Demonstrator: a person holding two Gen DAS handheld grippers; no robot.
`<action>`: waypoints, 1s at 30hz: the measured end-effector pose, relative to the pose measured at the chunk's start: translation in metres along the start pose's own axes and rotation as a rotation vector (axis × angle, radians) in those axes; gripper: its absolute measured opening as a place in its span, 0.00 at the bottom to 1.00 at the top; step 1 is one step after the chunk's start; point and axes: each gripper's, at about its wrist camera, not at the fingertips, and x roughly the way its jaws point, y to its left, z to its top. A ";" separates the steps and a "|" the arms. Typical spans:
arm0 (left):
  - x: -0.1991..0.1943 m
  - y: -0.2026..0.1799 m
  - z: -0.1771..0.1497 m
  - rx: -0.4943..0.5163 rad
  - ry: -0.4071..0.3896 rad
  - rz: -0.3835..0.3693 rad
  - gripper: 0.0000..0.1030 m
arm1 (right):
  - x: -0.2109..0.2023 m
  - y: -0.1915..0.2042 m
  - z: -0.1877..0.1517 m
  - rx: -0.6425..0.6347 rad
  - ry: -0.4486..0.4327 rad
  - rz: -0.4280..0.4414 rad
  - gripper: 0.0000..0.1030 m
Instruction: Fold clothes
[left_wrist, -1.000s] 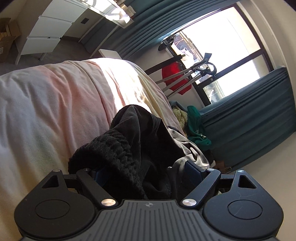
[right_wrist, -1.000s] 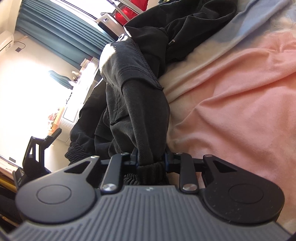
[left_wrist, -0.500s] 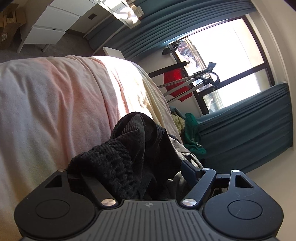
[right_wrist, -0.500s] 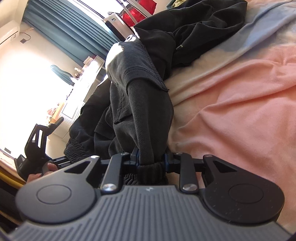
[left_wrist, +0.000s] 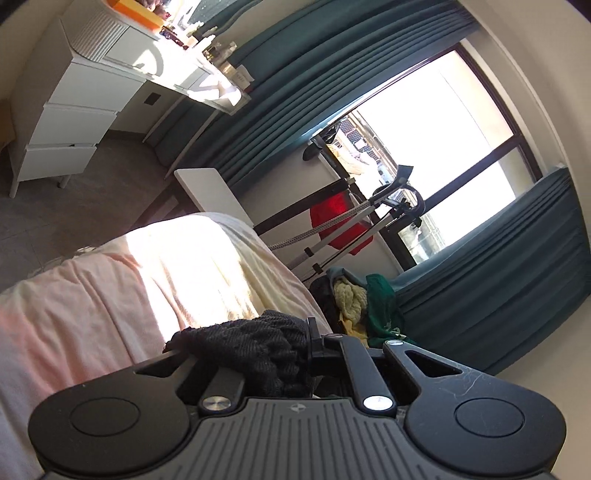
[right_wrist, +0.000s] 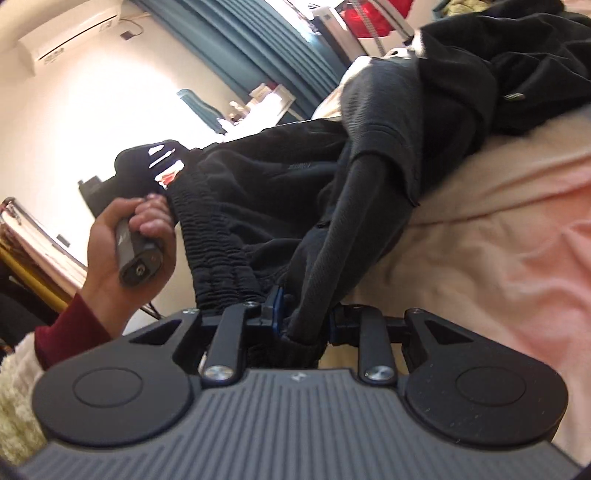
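L hand-held gripper (left_wrist: 295, 354) has just snapped closed on the black trousers' (right_wrist: 258, 177) ribbed waistband (left_wrist: 255, 347) – R hand-held gripper (right_wrist: 303, 321) still clamps it too. Garment lifting off bed (right_wrist: 498, 258), ready to spread.

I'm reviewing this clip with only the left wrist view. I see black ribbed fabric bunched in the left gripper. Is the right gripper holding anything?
Observer: Yes. The right gripper is shut on a fold of the black garment.
Operator: Is that the same garment as mine?
Observer: It looks so. Its elastic waistband runs from beside the right gripper up to the left gripper.
Operator: Is anything else on the bed?
Observer: More black clothing with a zip pull lies further up the bed.
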 end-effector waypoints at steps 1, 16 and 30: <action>0.004 -0.010 0.020 0.050 -0.010 0.025 0.07 | 0.015 0.011 0.002 -0.008 -0.002 0.034 0.25; 0.106 0.120 0.066 0.047 0.109 0.245 0.12 | 0.175 -0.015 -0.026 0.107 0.141 0.067 0.23; -0.018 0.083 0.032 0.287 0.145 0.211 1.00 | 0.038 -0.009 0.021 -0.095 -0.008 -0.094 0.84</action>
